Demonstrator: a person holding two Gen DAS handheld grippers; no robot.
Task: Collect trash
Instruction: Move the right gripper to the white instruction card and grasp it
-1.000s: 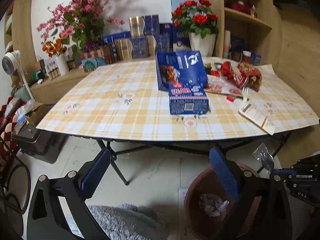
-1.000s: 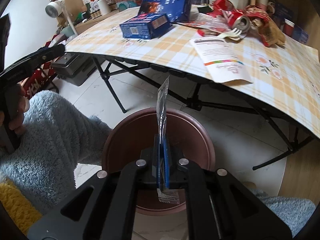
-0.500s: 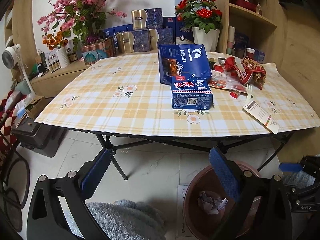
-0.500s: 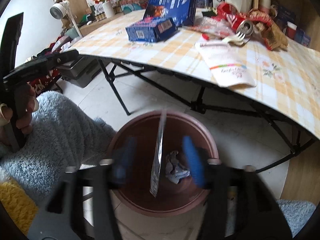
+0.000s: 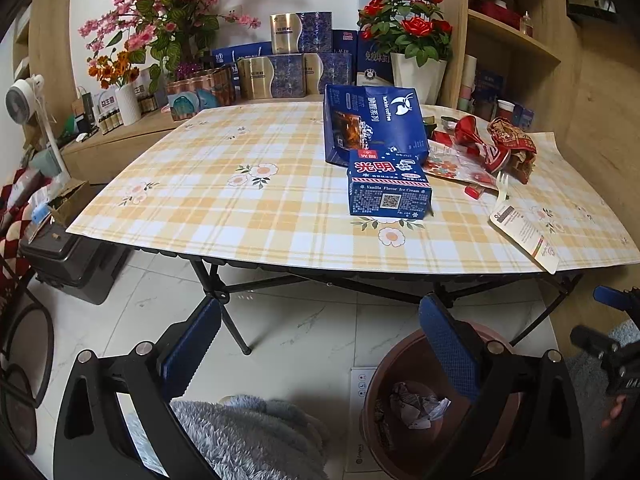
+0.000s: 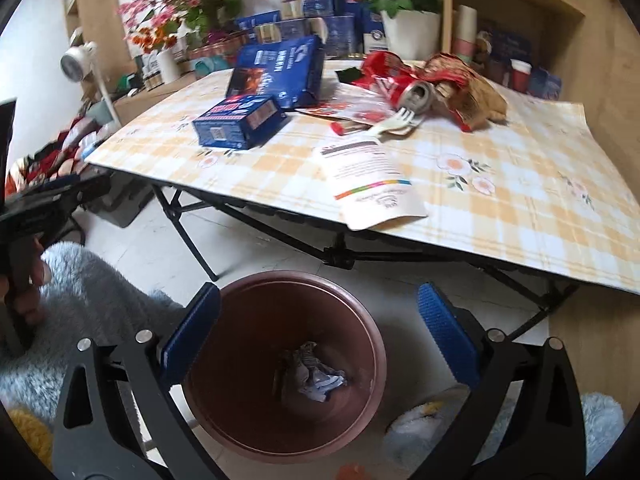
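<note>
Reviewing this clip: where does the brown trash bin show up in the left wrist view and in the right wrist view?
Left wrist: the brown trash bin sits at bottom right, partly behind the left gripper's right finger.
Right wrist: it fills the bottom centre, between the open fingers of the right gripper.
Shared landmark: the small blue ice cream box on the table.

Parts of the scene that are hidden, cropped or blurred

The right finger (image 5: 448, 350) of the left gripper (image 5: 320, 344) covers part of the brown trash bin (image 5: 372, 412). The crumpled scraps (image 6: 314, 372) inside are too blurred to identify. The right gripper (image 5: 616, 344) is cut off by the frame edge. Print on the white pouch (image 6: 370, 180) is unreadable.
</note>
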